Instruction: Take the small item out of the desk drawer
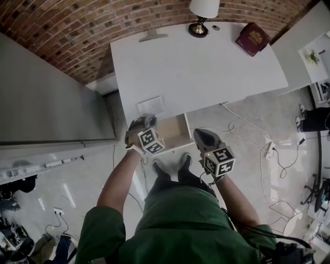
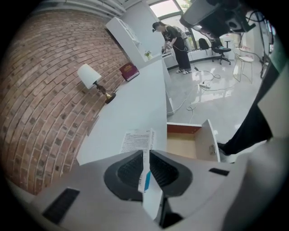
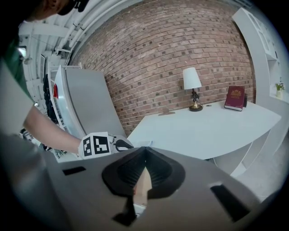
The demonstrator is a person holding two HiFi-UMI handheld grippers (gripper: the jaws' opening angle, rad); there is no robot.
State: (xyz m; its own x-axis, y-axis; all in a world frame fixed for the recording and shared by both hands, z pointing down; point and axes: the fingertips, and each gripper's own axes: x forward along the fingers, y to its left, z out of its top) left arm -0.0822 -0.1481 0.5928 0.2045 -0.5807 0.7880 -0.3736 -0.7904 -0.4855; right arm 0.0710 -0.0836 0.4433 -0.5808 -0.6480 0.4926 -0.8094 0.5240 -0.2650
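Note:
The white desk (image 1: 196,67) has its wooden drawer (image 1: 175,131) pulled open at the front edge, and the drawer (image 2: 183,144) looks bare inside. My left gripper (image 1: 147,121) is at the desk's front edge, left of the drawer. It is shut on a thin white item with a blue stripe (image 2: 145,178), held edge-on. Just ahead of it a printed white box (image 1: 150,105) lies flat on the desk; I cannot tell whether the held item touches this box (image 2: 134,141). My right gripper (image 1: 202,136) hovers right of the drawer front, and its jaws (image 3: 144,151) are shut on nothing.
A lamp (image 1: 201,15) and a dark red book (image 1: 252,38) stand at the desk's far side. A grey cabinet (image 1: 46,98) is to the left. Cables and a power strip (image 1: 268,149) lie on the floor at right. A person (image 2: 174,40) stands far off.

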